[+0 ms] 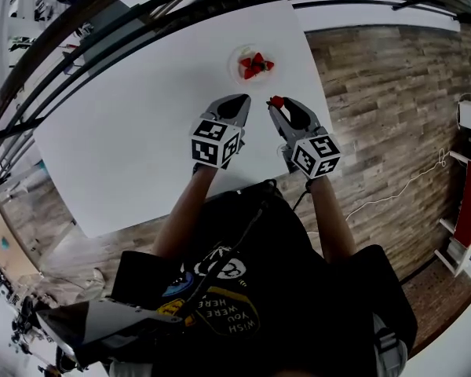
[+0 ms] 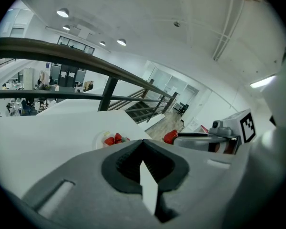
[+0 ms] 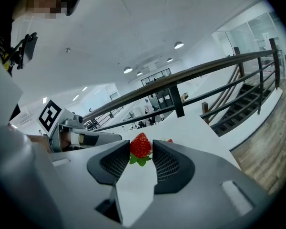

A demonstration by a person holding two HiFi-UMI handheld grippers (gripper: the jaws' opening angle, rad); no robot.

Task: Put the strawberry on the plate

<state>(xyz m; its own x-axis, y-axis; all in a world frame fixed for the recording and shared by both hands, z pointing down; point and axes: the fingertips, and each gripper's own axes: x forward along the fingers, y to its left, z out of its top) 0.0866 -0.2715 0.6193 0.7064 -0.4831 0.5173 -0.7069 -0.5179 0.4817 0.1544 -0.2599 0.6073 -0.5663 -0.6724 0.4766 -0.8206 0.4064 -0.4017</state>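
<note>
A small white plate (image 1: 237, 56) at the far side of the white table (image 1: 125, 132) holds a few red strawberries (image 1: 253, 65). My right gripper (image 1: 276, 105) hovers just short of the plate, to its right, shut on another strawberry (image 1: 276, 100). In the right gripper view this berry (image 3: 140, 145) sits upright between the two pads, green leaves hanging below. My left gripper (image 1: 239, 103) is beside it on the left, jaws shut and empty. The left gripper view shows the plate (image 2: 100, 140) ahead and the held strawberry (image 2: 170, 137) to the right.
The table's right edge (image 1: 318, 93) runs close by the right gripper, with wood floor (image 1: 392, 100) beyond. A dark railing (image 1: 102, 45) curves along the table's far side. The person's arms and dark shirt (image 1: 251, 289) fill the near foreground.
</note>
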